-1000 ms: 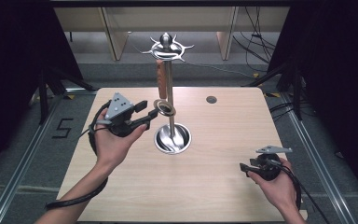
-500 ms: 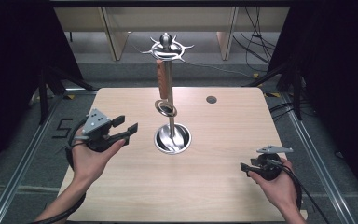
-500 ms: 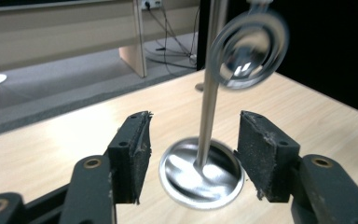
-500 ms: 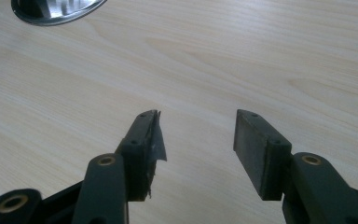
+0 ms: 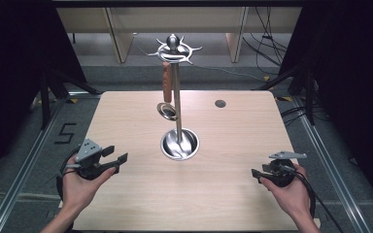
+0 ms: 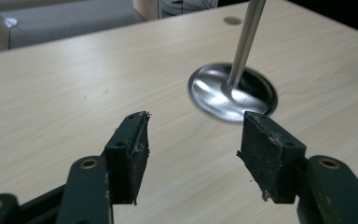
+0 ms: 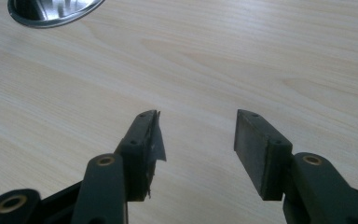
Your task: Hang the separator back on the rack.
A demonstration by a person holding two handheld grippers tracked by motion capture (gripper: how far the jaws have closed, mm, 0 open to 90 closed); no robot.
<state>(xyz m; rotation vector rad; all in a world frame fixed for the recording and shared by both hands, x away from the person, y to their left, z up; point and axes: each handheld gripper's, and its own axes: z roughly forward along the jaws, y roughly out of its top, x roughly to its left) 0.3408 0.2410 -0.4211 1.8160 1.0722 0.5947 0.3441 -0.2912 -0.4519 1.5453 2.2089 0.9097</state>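
Observation:
A metal utensil stand rises from a round steel base (image 5: 190, 145) at the table's middle, its pole (image 5: 177, 97) topped by a ring of hooks (image 5: 174, 48). A ladle with a brown wooden handle (image 5: 166, 80) hangs from a hook, its bowl (image 5: 167, 110) beside the pole. My left gripper (image 5: 118, 154) is low at the front left, apart from the stand; its jaws have just been opening and nothing is between them (image 6: 193, 135). My right gripper (image 5: 256, 175) rests at the front right; its jaws have also just opened wider, with only bare wood between them (image 7: 196, 128).
The light wooden table (image 5: 233, 136) has a small dark round hole (image 5: 220, 103) at its far right. The stand's base shows ahead of the left jaws (image 6: 214, 93) and at the top left of the right gripper view (image 7: 51, 11). Shelving and cables lie beyond the far edge.
My left hand has drawn back from the hanging ladle to the table's front left and sunk lower, its jaws standing wider apart. The ladle stays on its hook. The right hand has kept still.

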